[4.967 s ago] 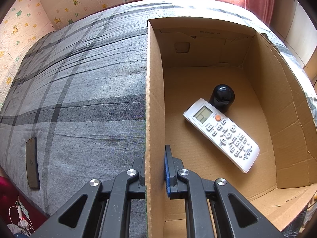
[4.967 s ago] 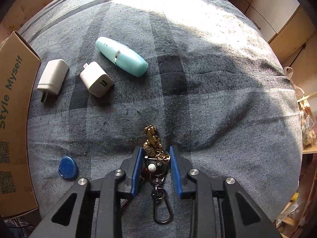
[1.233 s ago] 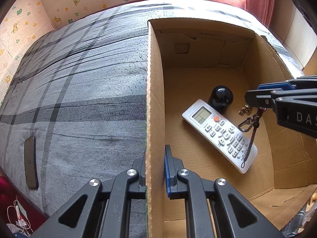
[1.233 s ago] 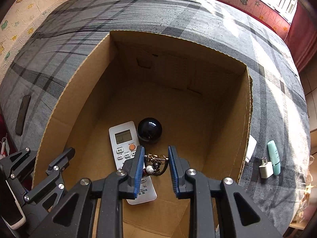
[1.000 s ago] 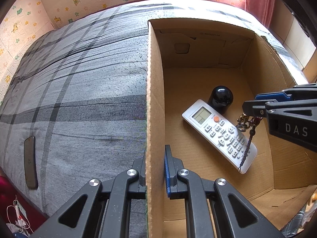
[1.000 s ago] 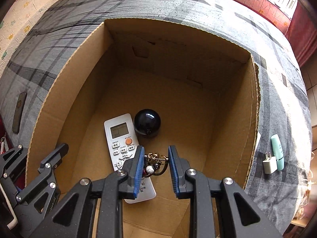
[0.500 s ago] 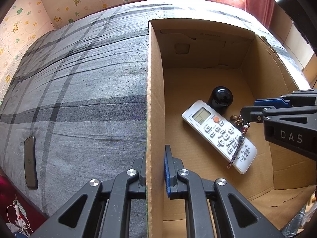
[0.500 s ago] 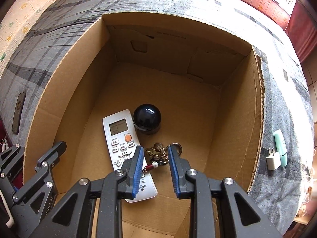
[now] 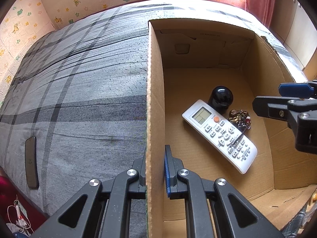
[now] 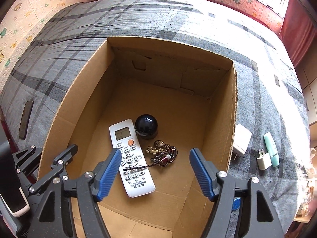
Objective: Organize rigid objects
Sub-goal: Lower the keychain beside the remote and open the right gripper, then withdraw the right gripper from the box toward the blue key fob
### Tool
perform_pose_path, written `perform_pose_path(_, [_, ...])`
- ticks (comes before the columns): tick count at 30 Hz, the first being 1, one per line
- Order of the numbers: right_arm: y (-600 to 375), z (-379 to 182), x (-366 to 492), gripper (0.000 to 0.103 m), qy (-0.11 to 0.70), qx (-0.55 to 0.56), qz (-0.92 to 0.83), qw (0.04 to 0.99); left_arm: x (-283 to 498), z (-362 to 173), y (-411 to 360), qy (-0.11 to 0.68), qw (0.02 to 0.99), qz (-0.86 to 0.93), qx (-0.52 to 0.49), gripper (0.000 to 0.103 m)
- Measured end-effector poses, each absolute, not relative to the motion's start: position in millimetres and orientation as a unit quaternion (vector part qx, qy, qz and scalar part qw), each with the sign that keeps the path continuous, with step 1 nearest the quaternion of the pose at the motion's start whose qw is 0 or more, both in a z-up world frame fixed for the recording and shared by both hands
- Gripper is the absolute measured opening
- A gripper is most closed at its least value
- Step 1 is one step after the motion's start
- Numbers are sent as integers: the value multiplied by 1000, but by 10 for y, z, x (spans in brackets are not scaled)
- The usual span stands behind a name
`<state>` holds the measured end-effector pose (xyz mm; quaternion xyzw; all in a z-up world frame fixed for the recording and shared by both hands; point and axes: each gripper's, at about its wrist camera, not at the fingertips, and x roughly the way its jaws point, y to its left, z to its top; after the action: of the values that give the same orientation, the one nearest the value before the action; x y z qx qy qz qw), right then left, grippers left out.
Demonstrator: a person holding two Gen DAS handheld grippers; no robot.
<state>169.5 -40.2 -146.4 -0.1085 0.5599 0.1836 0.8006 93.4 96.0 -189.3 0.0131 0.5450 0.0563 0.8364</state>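
Note:
A brass keychain [image 10: 161, 154] lies on the floor of the cardboard box [image 10: 234, 107], its black cord draped over a white remote [image 10: 130, 158]. A black domed object [image 10: 146, 126] stands just behind them. My right gripper [image 10: 156, 154] hovers above the keychain. Its jaws are opening, and nothing is pressed between the blue pads. In the left wrist view the keychain [image 9: 238, 118] sits beside the remote [image 9: 218, 132], and the right gripper [image 9: 287, 99] comes in from the right edge. My left gripper [image 9: 155, 158] is shut on the box's left wall [image 9: 154, 79].
On the grey plaid bedcover right of the box lie a white charger [image 10: 242, 138], a small white plug [image 10: 263, 159] and a mint tube [image 10: 271, 148]. A blue disc [image 10: 235, 203] shows near the box's front corner. A dark flat device [image 9: 31, 161] lies far left.
The right gripper let go of the keychain and spread its jaws wide while lifting a little. The keychain now rests on the box floor. The left gripper kept its hold.

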Motion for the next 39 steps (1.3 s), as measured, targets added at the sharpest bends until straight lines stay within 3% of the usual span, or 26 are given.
perform_pose_path(4, [-467, -1361, 1666, 78, 554, -101, 183, 806, 936, -1888, 952, 545, 836, 57, 16, 12])
perform_pose_path(8, [-539, -1240, 1658, 90, 541, -100, 182, 815, 940, -1889, 952, 545, 836, 57, 17, 12])
perform_pose_path(14, [-695, -1099, 1665, 101, 528, -97, 178, 825, 942, -1892, 946, 545, 836, 57, 17, 12])
perform_pose_path(27, [-1289, -831, 1769, 102, 504, -79, 132, 850, 931, -1898, 969, 545, 837, 54, 15, 12])
perform_pose_path(39, [-1985, -1067, 1825, 102, 523, -50, 65, 849, 942, -1910, 986, 545, 837, 52, 13, 12])
